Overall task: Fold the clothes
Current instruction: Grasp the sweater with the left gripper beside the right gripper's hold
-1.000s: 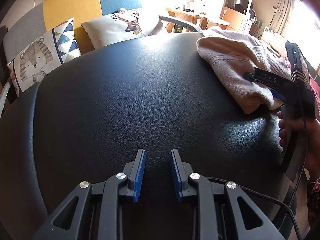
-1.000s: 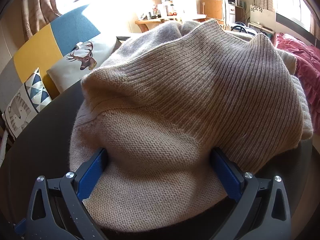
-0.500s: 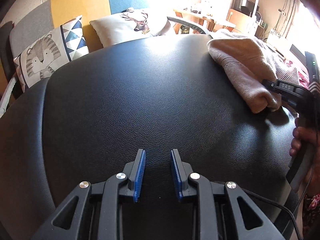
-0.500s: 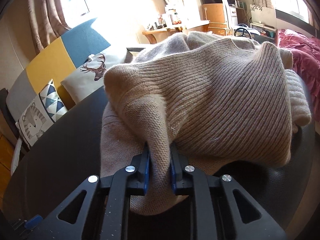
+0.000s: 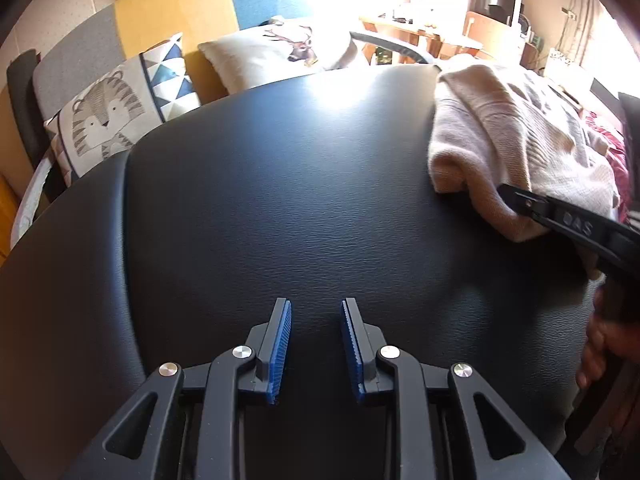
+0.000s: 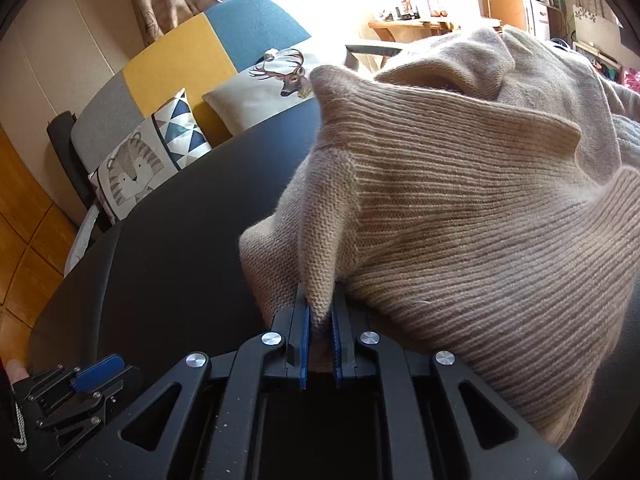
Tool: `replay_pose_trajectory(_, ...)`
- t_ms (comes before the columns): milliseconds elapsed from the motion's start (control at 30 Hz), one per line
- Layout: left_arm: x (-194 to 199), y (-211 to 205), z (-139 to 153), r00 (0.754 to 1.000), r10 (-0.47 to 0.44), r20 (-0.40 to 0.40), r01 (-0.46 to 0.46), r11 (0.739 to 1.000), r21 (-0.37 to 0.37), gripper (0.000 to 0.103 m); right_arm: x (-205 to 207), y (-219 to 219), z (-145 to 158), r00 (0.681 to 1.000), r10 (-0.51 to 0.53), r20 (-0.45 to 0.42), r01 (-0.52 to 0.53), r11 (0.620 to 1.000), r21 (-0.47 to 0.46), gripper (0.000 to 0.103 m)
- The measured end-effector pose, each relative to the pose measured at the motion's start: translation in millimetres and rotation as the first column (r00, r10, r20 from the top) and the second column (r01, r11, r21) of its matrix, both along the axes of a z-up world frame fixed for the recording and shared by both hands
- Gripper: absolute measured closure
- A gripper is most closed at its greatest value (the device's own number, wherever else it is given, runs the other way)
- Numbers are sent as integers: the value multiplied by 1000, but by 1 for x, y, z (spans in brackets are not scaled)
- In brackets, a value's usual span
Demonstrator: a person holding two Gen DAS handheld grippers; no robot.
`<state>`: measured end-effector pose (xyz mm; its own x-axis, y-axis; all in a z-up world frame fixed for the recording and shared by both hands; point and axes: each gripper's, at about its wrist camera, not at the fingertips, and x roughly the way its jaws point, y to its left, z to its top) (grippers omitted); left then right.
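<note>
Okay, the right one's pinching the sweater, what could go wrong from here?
The right hand-held gripper pinches only a small fold of the beige sweater, so the knit may slip free or stretch. The left hand-held gripper holds nothing, so the bunched pile may drag unevenly across the black surface.

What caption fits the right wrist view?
Right gripper shut on a pinch of beige sweater over the black table.

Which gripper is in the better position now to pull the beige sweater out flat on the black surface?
Right. The right gripper is already shut on a fold of the beige sweater. The left gripper is open over the bare black surface, apart from the sweater, holding nothing.
</note>
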<state>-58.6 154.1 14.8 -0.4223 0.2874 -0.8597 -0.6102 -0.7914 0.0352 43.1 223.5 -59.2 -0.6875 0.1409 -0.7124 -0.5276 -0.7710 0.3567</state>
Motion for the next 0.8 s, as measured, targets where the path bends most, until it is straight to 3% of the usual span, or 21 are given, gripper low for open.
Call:
replay_pose_trajectory(167, -8, -1, 1, 1000, -2, 24, 2, 1000, 7, 77, 16, -17, -2, 999, 25, -34, -28, 993, -111, 95)
replay_pose_trajectory(300, -10, 19, 4, 995, -83, 50, 83, 996, -9, 77, 30, -34, 0, 998, 34, -60, -40, 994, -105, 95)
replay_pose_trajectory(467, -3, 56, 19, 979, -196, 60, 192, 979, 66, 77, 38, -45, -1, 994, 60, -89, -64, 997, -50, 95)
replay_pose_trajectory(567, 3, 81, 24, 967, -250, 50, 245, 965, 92, 68, 41, -44, -3, 992, 62, -112, -69, 996, -59, 95)
replay_pose_trajectory(800, 7, 117, 13, 942, -335, -8, 335, 942, 21, 68, 52, -41, -8, 988, 55, -145, -66, 995, -73, 95)
